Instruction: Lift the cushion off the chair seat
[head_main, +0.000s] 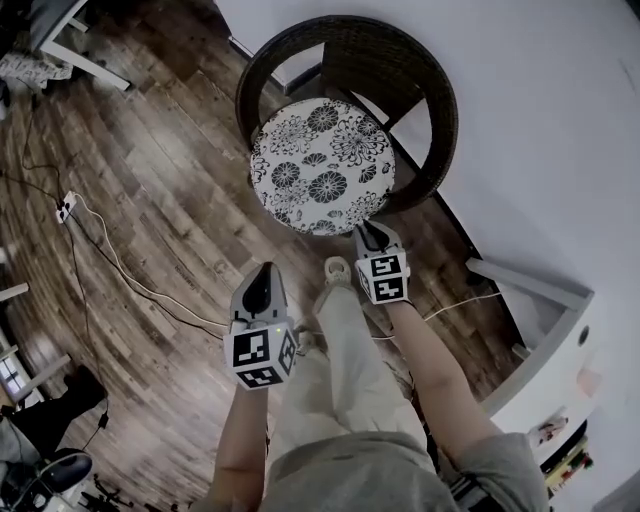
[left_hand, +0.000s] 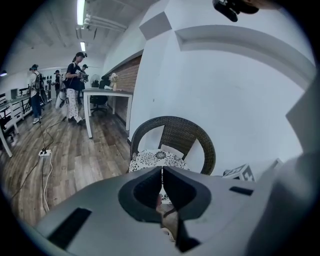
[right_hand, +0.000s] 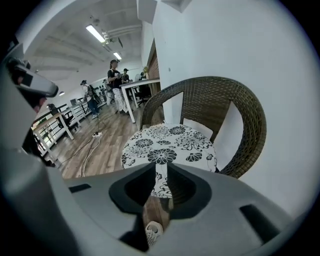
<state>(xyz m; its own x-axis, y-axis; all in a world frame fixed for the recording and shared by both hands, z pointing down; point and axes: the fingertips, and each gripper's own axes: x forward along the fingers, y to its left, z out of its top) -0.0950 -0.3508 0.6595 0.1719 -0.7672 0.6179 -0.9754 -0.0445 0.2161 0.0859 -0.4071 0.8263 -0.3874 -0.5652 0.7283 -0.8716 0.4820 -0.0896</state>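
A round cushion (head_main: 322, 165) with a black-and-white flower print lies on the seat of a dark wicker chair (head_main: 400, 60) that stands against the white wall. My right gripper (head_main: 370, 232) hovers just short of the cushion's near edge, its jaws a little apart with nothing between them. The left gripper (head_main: 262, 272) hangs further back and to the left over the floor, with its jaws together and empty. In the right gripper view the cushion (right_hand: 170, 145) fills the middle beyond the gripper (right_hand: 161, 172). The left gripper view shows the cushion (left_hand: 157, 159) and chair (left_hand: 175, 130) farther off past the gripper (left_hand: 161, 172).
A power strip (head_main: 65, 207) and its white cable lie on the wooden floor at the left. A white cabinet (head_main: 560, 340) stands at the right by the wall. The person's legs and a shoe (head_main: 337, 270) are below the chair. Several people (left_hand: 75, 85) stand near a white table (left_hand: 107, 95) far behind.
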